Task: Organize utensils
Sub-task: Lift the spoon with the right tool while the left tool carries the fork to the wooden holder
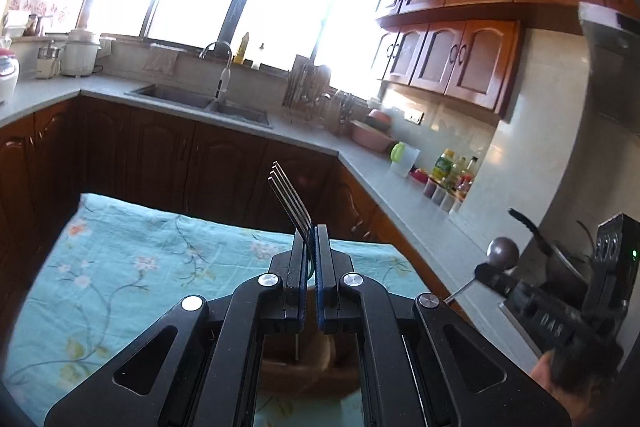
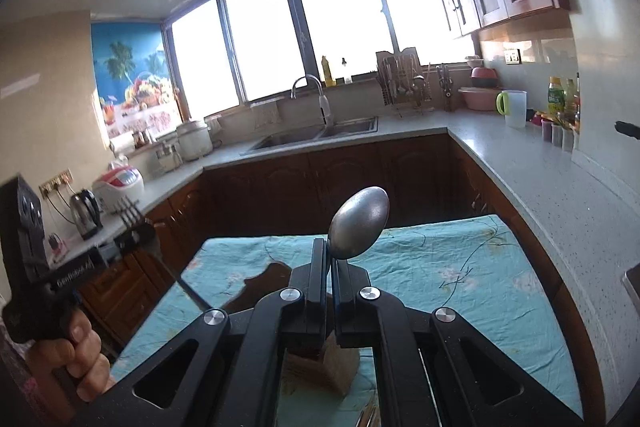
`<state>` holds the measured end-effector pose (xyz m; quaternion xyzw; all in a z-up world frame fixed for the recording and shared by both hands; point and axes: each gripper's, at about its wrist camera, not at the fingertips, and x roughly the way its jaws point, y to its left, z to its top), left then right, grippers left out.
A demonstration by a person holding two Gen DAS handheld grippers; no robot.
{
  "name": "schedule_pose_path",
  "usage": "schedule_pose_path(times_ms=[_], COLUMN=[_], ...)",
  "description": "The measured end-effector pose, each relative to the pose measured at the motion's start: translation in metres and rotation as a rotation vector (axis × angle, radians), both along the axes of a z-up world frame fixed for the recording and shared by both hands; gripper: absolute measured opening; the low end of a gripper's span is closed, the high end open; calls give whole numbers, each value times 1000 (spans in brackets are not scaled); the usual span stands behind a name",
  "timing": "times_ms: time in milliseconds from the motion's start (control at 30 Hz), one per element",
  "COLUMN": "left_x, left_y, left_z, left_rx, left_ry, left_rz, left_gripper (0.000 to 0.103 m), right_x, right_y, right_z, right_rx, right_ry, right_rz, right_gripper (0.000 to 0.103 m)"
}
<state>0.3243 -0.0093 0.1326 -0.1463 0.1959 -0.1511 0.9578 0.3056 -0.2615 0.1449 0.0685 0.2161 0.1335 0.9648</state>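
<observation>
Left gripper (image 1: 311, 259), lower centre of left view: jaws pinched on fork (image 1: 291, 199), tines up. Right gripper (image 2: 331, 267), lower centre of right view: jaws pinched on spoon (image 2: 359, 223), bowl up. One fork, one spoon. Wooden holder (image 2: 320, 367) under fingers on floral cloth (image 2: 460, 275). Keep your grips firm and utensils apart; lower handles straight into holder. Beyond: sink (image 2: 316, 135), window.

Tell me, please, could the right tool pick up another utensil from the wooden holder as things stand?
Probably not: the right tool is already shut on a spoon, so its jaws are occupied. The wooden holder lies right beneath it, otherwise unobstructed.
</observation>
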Motion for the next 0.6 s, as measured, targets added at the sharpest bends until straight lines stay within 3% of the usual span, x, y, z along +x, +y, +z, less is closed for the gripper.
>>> schedule_pose_path(times_ms=[267,600], left_x=[31,27], left_y=[-26,-36], left_z=[-58,-87], left_rx=[47,118], left_ry=[97,152], left_rz=[-7,-24], left_gripper=[2,3], right_x=[39,47], right_y=[18,14], right_z=[-60,-85], right_rx=[-33,-10], right_ry=[135,217], right_rz=[33,69], right_gripper=[2,2])
